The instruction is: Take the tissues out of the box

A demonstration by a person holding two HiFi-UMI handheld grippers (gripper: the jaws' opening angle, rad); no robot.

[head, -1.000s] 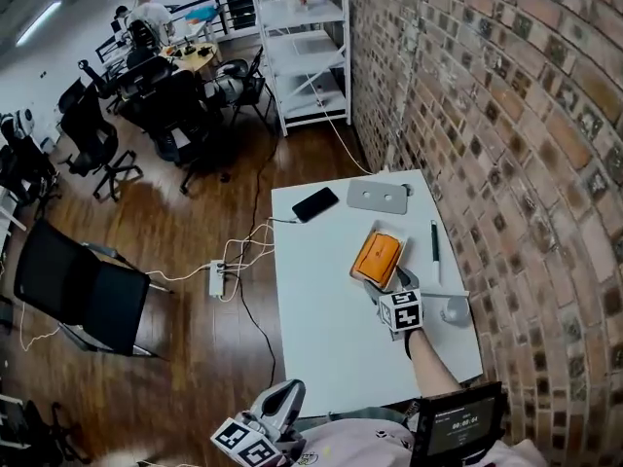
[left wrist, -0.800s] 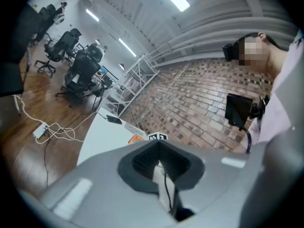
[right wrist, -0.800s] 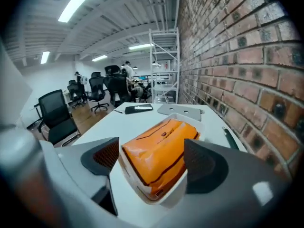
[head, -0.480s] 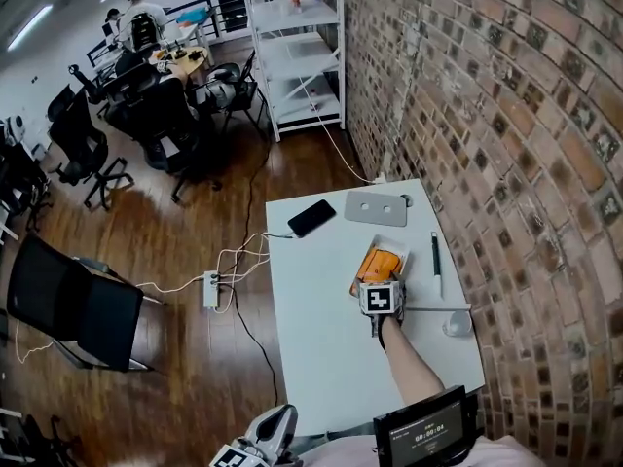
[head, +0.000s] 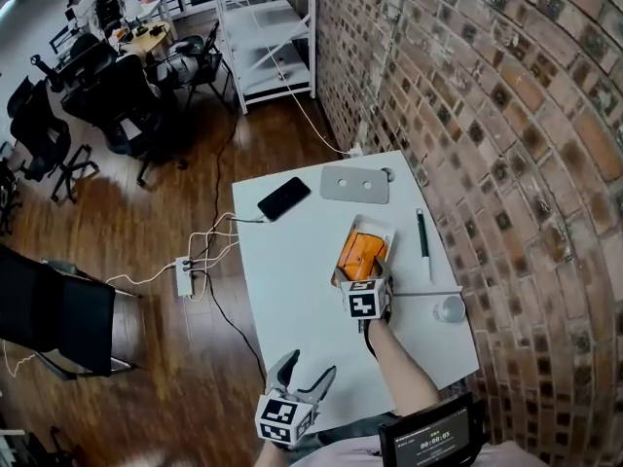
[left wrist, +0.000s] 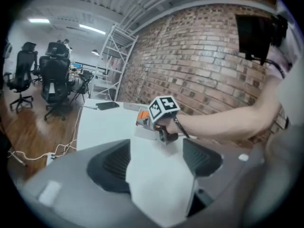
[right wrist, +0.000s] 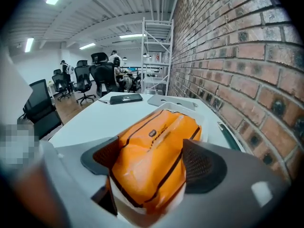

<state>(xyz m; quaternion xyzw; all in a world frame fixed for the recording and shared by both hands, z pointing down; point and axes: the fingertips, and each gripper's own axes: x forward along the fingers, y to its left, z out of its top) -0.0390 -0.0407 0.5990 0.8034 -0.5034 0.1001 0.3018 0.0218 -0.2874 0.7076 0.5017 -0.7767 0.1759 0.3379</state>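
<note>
Tissues (head: 358,252), an orange pack, lie in the white box (head: 377,224) on the desk (head: 292,280), on the side by the brick wall (head: 487,115). Right tool (head: 362,276) is at the near end of the box, jaws straddling the tissues. In the right gripper view the pack fills the gap and both pads (right wrist: 202,164) press its sides, so the tool is pinching it. The pack's far end is inside the box rim; whether the near end is lifted cannot be told.

Left tool (head: 308,370) is at the desk's near edge, well apart from the box. Its jaws are spread with only bare desk top seen between them, and it points toward the right tool.

Pen (head: 422,244) lies just beside the box on the wall side, parallel to it. Grey plate (head: 355,185) with two holes sits beyond the box near the far edge. Phone (head: 284,198) lies left of the plate near the far left corner, with a cable running off the desk to a power strip (head: 183,277) on the wood floor. Round grey thing (head: 450,307) sits right of the right tool. White shelf (head: 258,27) stands against the wall farther back, with black chairs (head: 127,95) left of it.
</note>
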